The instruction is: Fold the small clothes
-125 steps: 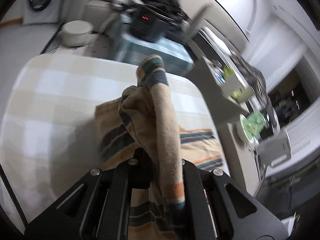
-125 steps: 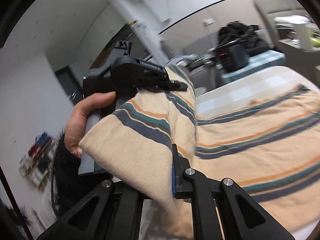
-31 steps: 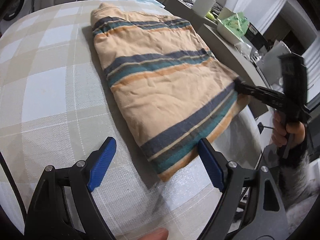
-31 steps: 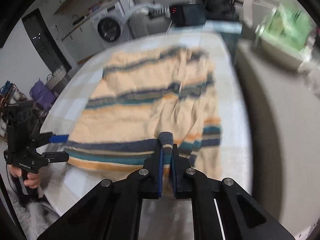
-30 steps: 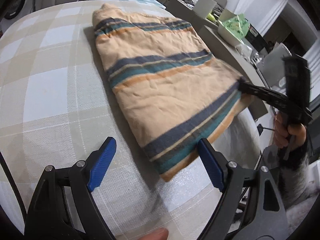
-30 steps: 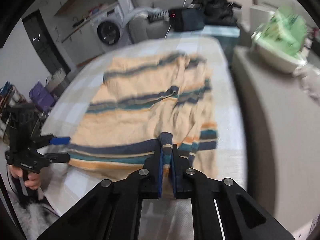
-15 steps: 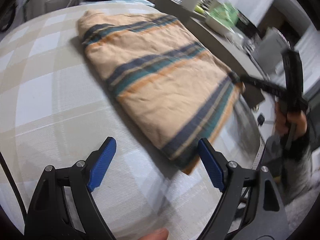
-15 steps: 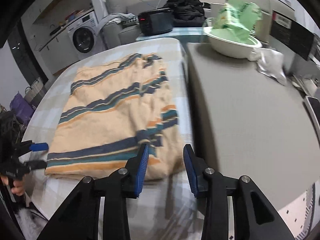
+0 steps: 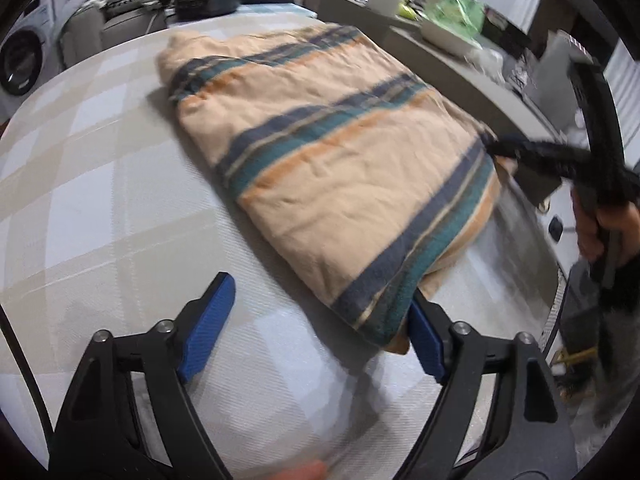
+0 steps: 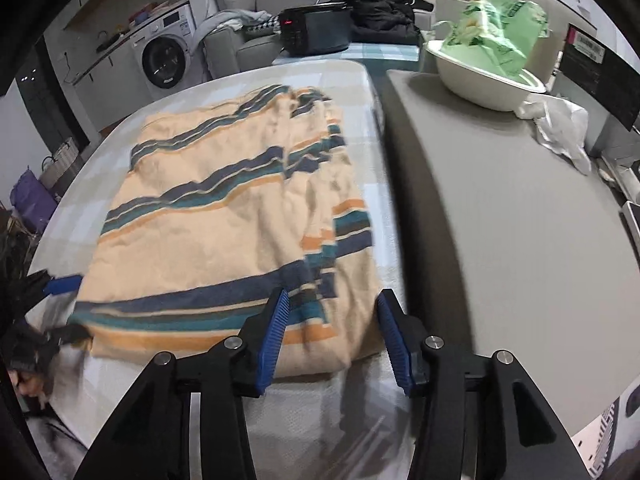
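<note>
Two hand-held black grippers with blue finger pads

The left gripper and the right gripper share one build: black angular arms with triangular cut-outs, round silver screws at the joints, and ribbed bright-blue pads lining the inner face of each finger. A thin black cable curves down the edge of the left wrist view. The hand on the right gripper's black handle comes out of a dark sleeve.

A folded striped garment lies on a checked worktop. The left tool hovers wide open at its near corner.
</note>
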The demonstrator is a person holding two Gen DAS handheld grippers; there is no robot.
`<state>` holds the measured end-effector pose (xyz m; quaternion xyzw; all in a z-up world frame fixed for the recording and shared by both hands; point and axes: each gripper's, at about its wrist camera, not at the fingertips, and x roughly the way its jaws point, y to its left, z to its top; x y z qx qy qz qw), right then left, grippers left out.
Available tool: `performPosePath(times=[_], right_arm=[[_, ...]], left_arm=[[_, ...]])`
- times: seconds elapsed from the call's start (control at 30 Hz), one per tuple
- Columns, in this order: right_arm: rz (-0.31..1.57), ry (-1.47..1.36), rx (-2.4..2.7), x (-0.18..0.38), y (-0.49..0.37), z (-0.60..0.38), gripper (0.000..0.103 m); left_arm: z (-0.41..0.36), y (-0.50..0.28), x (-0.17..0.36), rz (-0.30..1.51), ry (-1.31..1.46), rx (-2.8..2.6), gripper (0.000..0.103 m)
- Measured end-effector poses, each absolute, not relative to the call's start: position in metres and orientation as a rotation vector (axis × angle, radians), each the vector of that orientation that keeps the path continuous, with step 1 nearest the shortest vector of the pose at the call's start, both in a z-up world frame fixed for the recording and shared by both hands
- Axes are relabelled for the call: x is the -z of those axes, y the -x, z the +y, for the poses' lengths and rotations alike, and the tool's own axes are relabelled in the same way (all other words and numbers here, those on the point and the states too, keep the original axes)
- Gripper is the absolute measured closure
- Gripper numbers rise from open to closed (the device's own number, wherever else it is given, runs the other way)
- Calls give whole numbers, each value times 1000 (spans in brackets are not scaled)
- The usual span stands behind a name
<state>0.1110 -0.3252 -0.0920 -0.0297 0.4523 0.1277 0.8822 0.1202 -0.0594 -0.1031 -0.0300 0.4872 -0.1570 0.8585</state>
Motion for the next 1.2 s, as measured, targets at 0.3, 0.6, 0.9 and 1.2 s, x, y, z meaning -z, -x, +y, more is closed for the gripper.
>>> performPosePath(times=[0.3,0.6,0.9,1.2], right_arm=[[966,52,-414,90,-66,-286,56],[960,-123,-484,98,-71,-283,73],[872,-88,-417,77,-73,-283,96],[856,-61,-349,70,-101,-291,66]], left_arm=[[25,-115,100,1022,92,186,26],[34,-116,79,961,279,357,26],[12,-147,95,1026,295,281,26],[7,-161,98,1024,270,291,26]])
